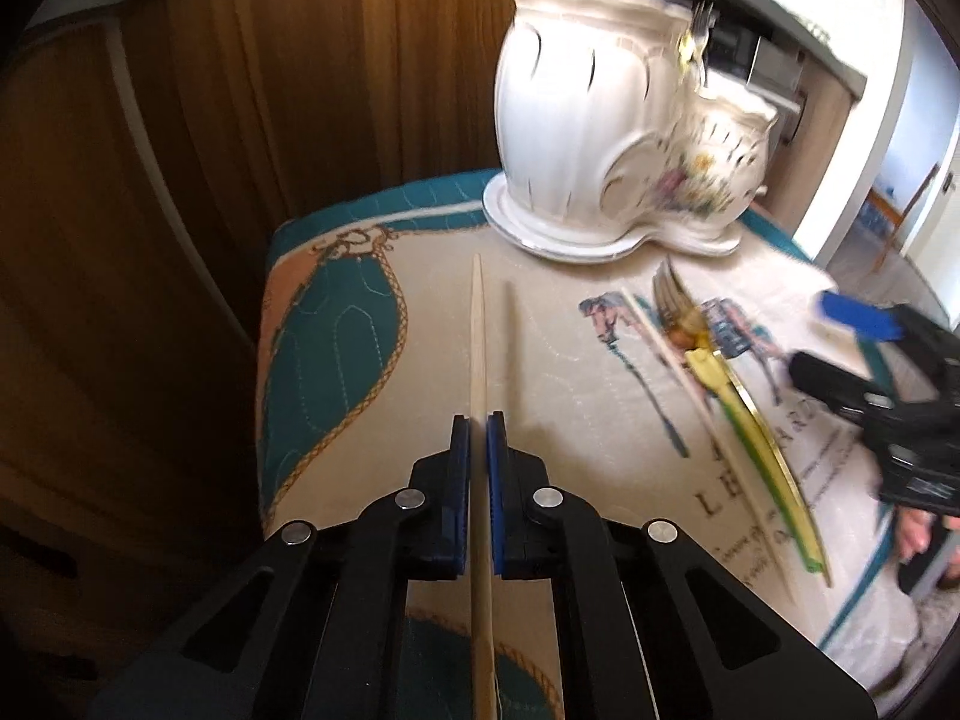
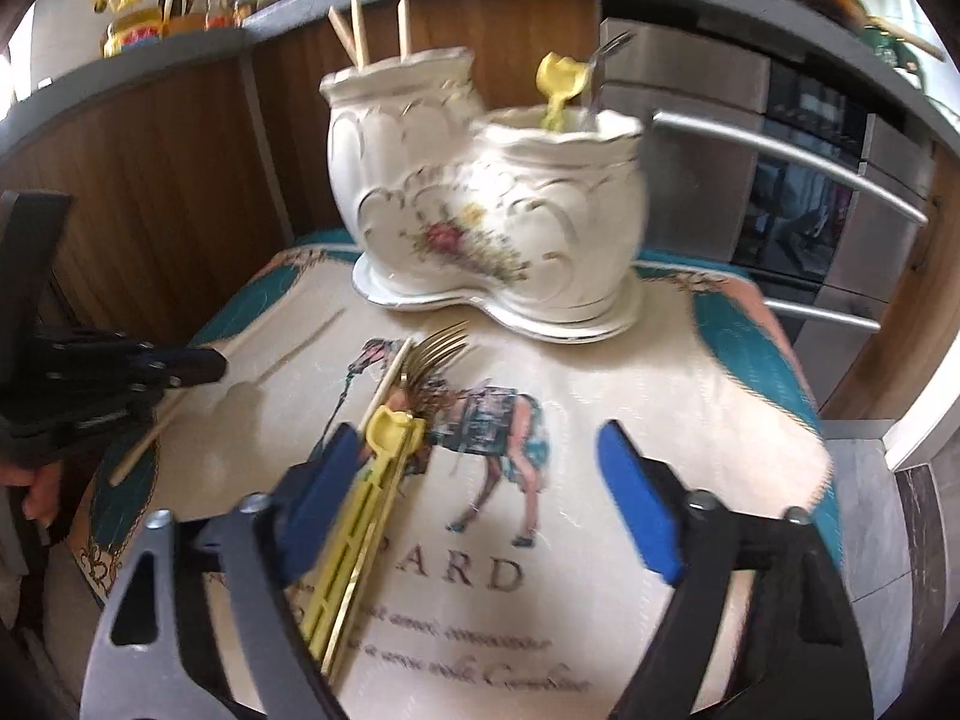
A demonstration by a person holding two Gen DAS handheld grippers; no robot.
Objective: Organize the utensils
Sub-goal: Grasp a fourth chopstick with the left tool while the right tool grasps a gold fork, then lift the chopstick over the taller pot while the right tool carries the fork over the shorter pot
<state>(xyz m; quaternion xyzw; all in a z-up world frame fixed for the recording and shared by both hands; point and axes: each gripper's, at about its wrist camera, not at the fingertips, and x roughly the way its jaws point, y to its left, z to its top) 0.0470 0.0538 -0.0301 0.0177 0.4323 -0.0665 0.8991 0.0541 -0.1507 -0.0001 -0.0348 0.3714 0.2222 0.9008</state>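
My left gripper (image 1: 478,420) is shut on a pale wooden chopstick (image 1: 477,330) low over the printed placemat (image 1: 570,420). The right wrist view shows that gripper (image 2: 198,367) at the left. My right gripper (image 2: 480,438) stands open over the mat. A yellow-handled utensil (image 2: 372,480) lies between its fingers, beside the left pad, with a gold fork (image 2: 438,348) and another chopstick (image 2: 390,378) beside it. The white ceramic double-pot holder (image 2: 480,198) stands at the mat's far end. Chopsticks stand in its tall pot, a yellow utensil and a fork in the low one.
A wooden cabinet front (image 1: 240,120) rises just behind the mat. An oven with steel bar handles (image 2: 780,156) stands at the right. A shelf of bottles (image 2: 180,0) runs above. A person's hand (image 2: 36,498) holds the left gripper.
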